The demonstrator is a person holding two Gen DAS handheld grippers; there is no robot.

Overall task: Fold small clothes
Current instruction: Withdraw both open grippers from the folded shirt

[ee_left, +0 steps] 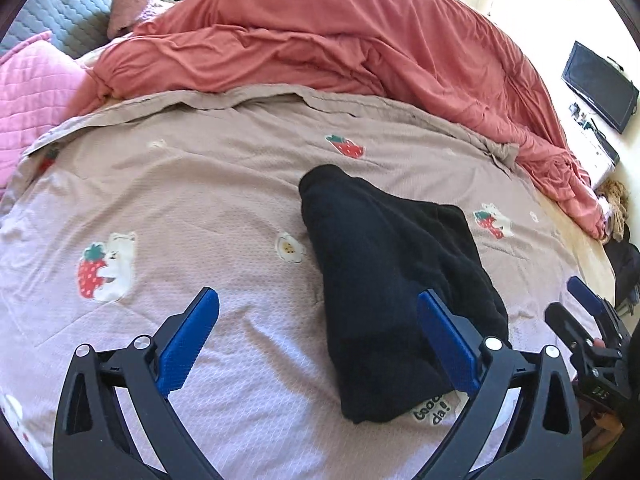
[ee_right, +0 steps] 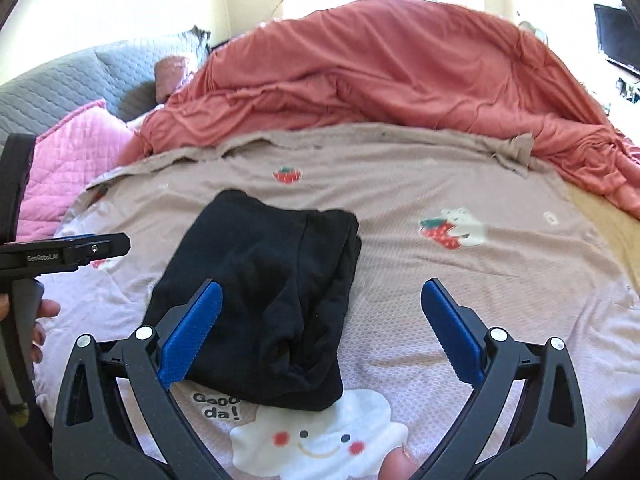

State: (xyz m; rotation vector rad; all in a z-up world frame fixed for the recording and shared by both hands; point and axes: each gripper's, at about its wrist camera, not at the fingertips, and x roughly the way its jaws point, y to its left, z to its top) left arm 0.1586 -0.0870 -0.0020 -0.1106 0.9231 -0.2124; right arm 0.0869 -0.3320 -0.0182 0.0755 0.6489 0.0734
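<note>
Lying folded into a compact bundle on the bed (ee_right: 460,280), the black garment (ee_right: 264,304) seems finished; both tongs, left tongs (ee_left: 318,344) and right tongs (ee_right: 322,332), are spread and nothing is held.

The bed (ee_left: 224,184) is covered with a brownish-pink sheet (ee_right: 460,280) printed with strawberries, white bears and a smiling cloud. A black folded garment (ee_left: 384,272) lies flat on the sheet, its near end beside the printed words "Good da!". Along the far side of the bed a rumpled red blanket (ee_left: 320,40) is heaped, overlapping the sheet's far edge. At the far left end rest a pink quilted pillow (ee_left: 32,88) and a grey quilted cushion (ee_right: 92,76).
</note>
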